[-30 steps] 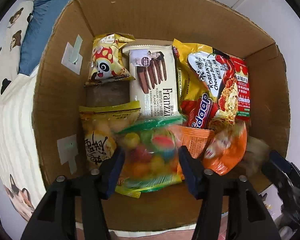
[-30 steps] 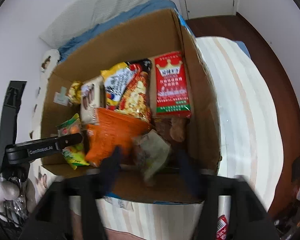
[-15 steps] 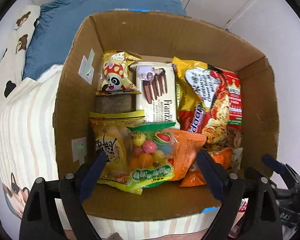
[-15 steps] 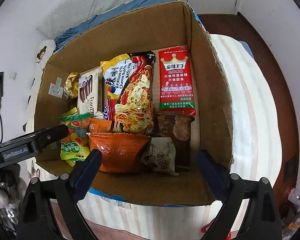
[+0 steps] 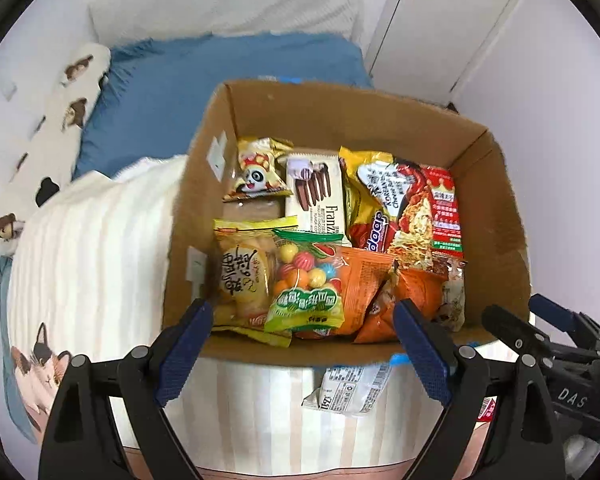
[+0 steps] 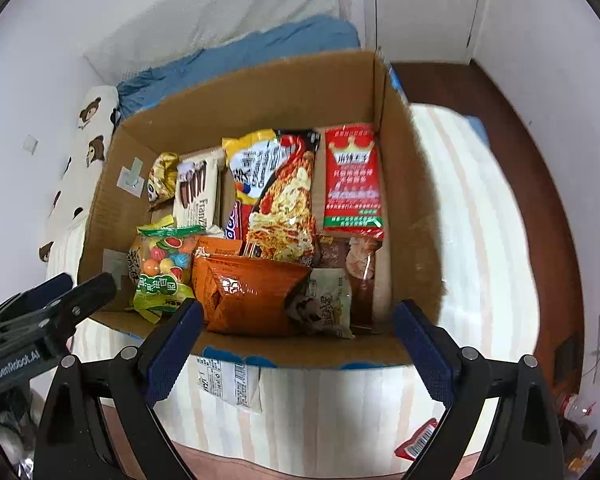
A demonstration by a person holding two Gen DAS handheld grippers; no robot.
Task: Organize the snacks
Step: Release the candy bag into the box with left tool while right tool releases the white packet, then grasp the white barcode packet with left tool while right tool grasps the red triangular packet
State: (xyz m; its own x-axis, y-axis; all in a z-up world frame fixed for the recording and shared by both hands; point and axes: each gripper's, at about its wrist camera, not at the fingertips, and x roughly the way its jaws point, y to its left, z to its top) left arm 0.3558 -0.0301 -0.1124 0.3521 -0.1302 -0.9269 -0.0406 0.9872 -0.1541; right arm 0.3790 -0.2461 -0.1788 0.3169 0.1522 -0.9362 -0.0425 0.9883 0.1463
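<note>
An open cardboard box [image 5: 340,104] [image 6: 260,92] on a striped bed holds several snack packs. A clear bag of coloured candy balls [image 5: 306,280] [image 6: 162,268] lies at the near left of the box. An orange bag [image 5: 412,292] [image 6: 248,292] and a pale small packet [image 6: 328,304] lie beside it. My left gripper [image 5: 300,308] hovers open above the box's near edge with nothing between its fingers. My right gripper [image 6: 298,308] hangs open the same way, holding nothing. Each gripper shows at the edge of the other's view.
A white packet [image 5: 352,388] [image 6: 228,380] pokes out from under the box's front edge. A red packet [image 6: 418,438] lies at the bed's near edge. Blue bedding [image 5: 220,68] and a bear-print pillow [image 5: 56,120] lie behind and left; wooden floor [image 6: 520,168] runs along the right.
The left gripper opened off the candy bag and the right opened off the pale packet. Both then pulled up and back, so the box looks smaller.
</note>
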